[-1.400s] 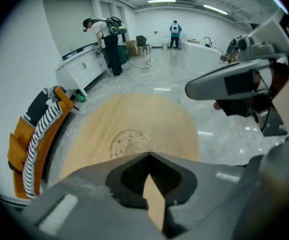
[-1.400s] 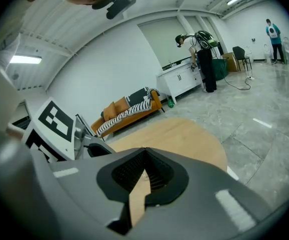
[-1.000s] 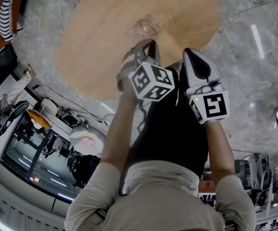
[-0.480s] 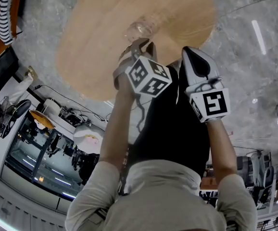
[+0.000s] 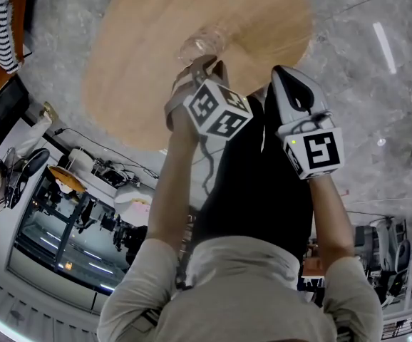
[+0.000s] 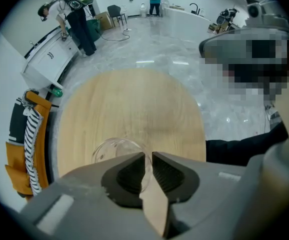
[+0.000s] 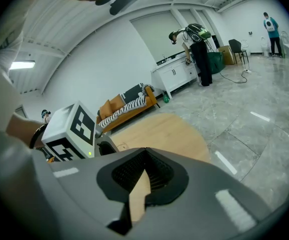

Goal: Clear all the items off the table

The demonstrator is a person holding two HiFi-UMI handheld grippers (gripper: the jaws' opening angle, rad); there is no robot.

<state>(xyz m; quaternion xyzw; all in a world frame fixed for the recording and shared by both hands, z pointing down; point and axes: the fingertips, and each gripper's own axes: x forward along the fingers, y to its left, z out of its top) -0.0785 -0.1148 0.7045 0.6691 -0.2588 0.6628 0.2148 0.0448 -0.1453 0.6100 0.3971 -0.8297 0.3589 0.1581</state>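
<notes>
The clear cup (image 5: 200, 45) is the one obstacle on the bench (image 5: 142, 63). It stands near the person's edge, with the left gripper (image 5: 206, 66) pinching its wall. Open wood surrounds it. Grey floor (image 5: 377, 84) lies free to the right, and an orange sofa (image 6: 19, 154) flanks the left.

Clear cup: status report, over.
Left gripper shut on clear cup rim. Right gripper shut, empty. Cup upright over wooden table. Nothing in the way.

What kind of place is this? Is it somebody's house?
Probably not a house. It looks like a big open office or lab: a wide, shiny stone floor, a long white counter along the wall, and an orange sofa off to the side.
</notes>
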